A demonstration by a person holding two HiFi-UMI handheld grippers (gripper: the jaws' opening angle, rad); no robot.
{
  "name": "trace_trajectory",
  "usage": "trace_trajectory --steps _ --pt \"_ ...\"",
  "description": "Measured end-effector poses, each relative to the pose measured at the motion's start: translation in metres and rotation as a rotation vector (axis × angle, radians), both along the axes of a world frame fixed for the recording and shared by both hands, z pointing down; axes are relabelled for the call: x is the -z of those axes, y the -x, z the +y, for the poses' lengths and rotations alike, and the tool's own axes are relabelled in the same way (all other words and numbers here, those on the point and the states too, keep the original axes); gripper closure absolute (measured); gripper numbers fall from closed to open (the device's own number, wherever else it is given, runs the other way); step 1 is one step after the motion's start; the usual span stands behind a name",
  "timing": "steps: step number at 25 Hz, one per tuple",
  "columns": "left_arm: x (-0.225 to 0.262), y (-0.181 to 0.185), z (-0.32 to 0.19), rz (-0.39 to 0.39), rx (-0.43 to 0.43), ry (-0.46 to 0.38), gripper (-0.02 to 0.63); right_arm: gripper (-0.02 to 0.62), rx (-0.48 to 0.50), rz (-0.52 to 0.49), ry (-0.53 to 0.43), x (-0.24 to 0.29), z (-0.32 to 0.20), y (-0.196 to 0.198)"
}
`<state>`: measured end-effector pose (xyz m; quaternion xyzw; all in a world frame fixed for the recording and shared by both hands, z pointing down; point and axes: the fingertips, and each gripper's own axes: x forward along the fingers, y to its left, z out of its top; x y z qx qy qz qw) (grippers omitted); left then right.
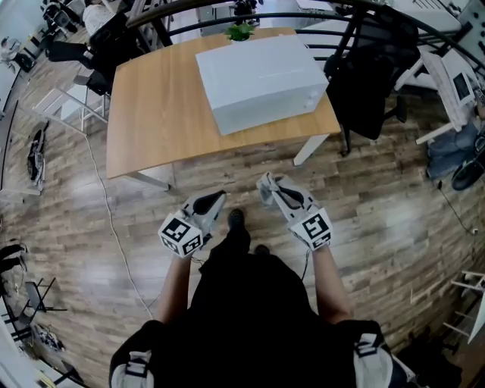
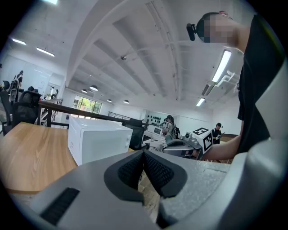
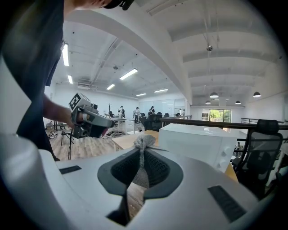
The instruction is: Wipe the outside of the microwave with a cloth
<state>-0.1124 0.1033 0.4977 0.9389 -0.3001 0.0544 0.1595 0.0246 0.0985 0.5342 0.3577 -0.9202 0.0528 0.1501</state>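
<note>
The white microwave [image 1: 261, 79] stands on the wooden table [image 1: 151, 114], toward its right end; it shows as a white box in the left gripper view [image 2: 96, 141] and the right gripper view [image 3: 198, 141]. My right gripper [image 1: 274, 188] is shut on a grey cloth [image 3: 143, 146], which bunches up past the jaw tips [image 1: 267, 186]. My left gripper [image 1: 214, 203] is shut with nothing between its jaws. Both grippers hang over the wood floor, well short of the table's near edge and apart from the microwave.
A black office chair [image 1: 371, 76] stands by the table's right end. A small green plant [image 1: 241, 31] sits behind the microwave. A dark railing [image 1: 250, 19] curves past the table's far side. A cable [image 1: 106, 204] trails on the floor at left. People stand far off in the room.
</note>
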Motion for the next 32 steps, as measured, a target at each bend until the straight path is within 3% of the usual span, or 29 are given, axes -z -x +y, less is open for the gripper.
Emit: trace_trajectory --steps 22,32 --pt "-0.01 0.024 -0.115 0.011 -0.114 0.004 0.603 0.569 -0.048 0.023 0.013 -0.014 -0.098 0.045" --pt "-0.011 0.053 -0.149 0.016 -0.109 -0.009 0.603 0.569 -0.057 0.021 0.002 -0.013 -0.131 0.074"
